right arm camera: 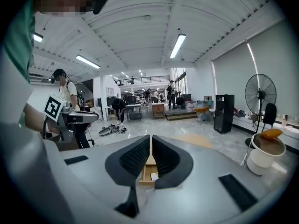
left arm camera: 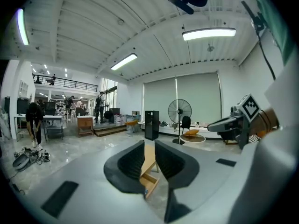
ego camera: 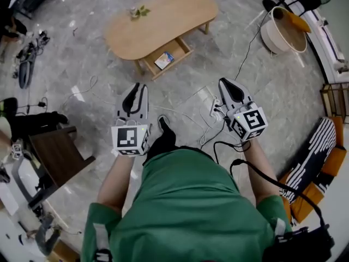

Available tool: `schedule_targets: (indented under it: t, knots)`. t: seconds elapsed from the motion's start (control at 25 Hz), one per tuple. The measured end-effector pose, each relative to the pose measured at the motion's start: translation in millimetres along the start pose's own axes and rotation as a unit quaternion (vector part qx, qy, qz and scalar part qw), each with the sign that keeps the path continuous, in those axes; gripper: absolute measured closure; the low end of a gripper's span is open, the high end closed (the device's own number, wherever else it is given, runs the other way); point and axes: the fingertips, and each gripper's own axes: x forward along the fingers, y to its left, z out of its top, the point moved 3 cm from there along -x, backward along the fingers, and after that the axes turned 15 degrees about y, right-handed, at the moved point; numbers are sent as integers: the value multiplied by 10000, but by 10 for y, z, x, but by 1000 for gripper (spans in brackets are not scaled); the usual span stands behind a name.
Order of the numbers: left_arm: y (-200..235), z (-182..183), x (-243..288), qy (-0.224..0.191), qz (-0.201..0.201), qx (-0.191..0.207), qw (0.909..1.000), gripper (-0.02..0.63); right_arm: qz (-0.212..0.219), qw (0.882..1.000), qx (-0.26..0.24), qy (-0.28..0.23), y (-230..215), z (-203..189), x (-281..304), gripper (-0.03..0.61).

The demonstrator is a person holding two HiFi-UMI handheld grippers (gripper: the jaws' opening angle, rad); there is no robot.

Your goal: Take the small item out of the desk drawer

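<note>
A low oval wooden table (ego camera: pixel 158 21) stands on the grey floor some way ahead of me. Its drawer (ego camera: pixel 175 52) is pulled open toward me. A small white and blue item (ego camera: pixel 164 60) lies in the drawer. I hold both grippers at waist height, far short of the table. My left gripper (ego camera: pixel 135 91) is shut and empty, and so is my right gripper (ego camera: pixel 229 86). The left gripper view has the left gripper (left arm camera: pixel 149 143) with the drawer (left arm camera: pixel 150 183) past its jaws. Beyond the right gripper (right arm camera: pixel 151 136), the drawer (right arm camera: pixel 147 174) and the item (right arm camera: pixel 154 176) show.
A small plant (ego camera: pixel 137 11) sits on the tabletop. Cables and a power strip (ego camera: pixel 214 109) lie on the floor between me and the table. A white round tub (ego camera: pixel 283 31) stands at the right. A dark wooden stool (ego camera: pixel 54 152) is at my left, a striped seat (ego camera: pixel 311 162) at my right.
</note>
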Motion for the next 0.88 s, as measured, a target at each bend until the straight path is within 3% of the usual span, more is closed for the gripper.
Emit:
schedule_targets:
  t: [0.28,0.48,0.68,0.88]
  knots:
    - [326,63,574,319,-218,21,9993,533,317,9982,45,511,-234,150,824,483]
    - [370,54,894,589,-121,-53,9982,532,826,9917,-100,982,-476,80,1399,459]
    - [388,42,1407,1010,268,-143,9944,532,1622,9720,-364,1658,-913,-179,2266,429]
    - [488,-40,1964,1468,860,-775,9824,532,2332,9402,-927,2301,-1244,-390,3083,420]
